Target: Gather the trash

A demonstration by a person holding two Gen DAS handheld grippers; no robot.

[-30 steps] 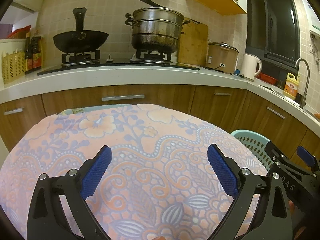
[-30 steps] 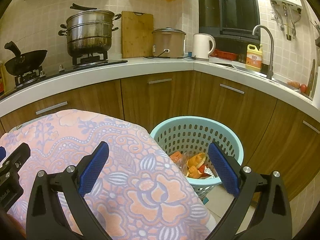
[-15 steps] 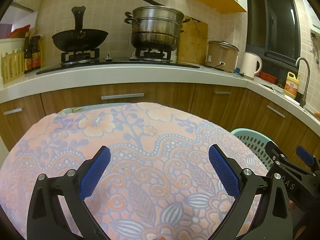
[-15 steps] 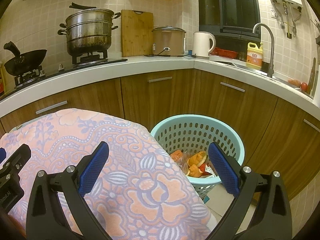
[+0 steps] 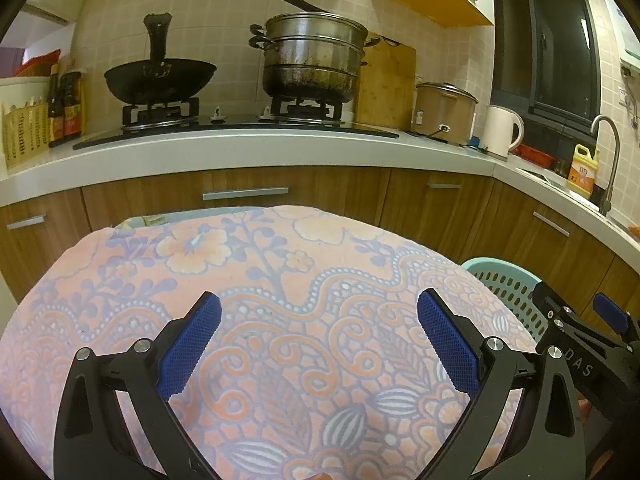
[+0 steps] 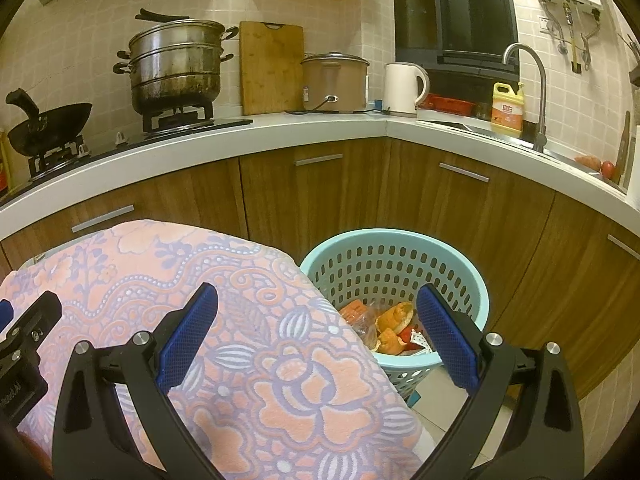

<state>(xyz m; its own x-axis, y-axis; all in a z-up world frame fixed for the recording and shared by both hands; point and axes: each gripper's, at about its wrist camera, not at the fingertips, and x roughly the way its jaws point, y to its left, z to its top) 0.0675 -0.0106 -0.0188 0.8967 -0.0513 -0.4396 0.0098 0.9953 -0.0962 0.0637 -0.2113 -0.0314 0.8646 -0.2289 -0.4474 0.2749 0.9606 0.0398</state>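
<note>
Trash (image 6: 390,330) fills the basket (image 6: 472,276) beside the floral cloth (image 5: 280,280); left claw (image 5: 318,338) and right claw (image 6: 316,336) gape wide.

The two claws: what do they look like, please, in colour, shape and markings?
Both the left claw and the right claw have black angular frames with silver screws and two fingers carrying blue textured pads. White letters are printed on each claw's side. No cables or sleeves show.

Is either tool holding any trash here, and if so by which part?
Nothing is held. The left tool and right tool are both open, with only the floral cloth between their fingers.
</note>
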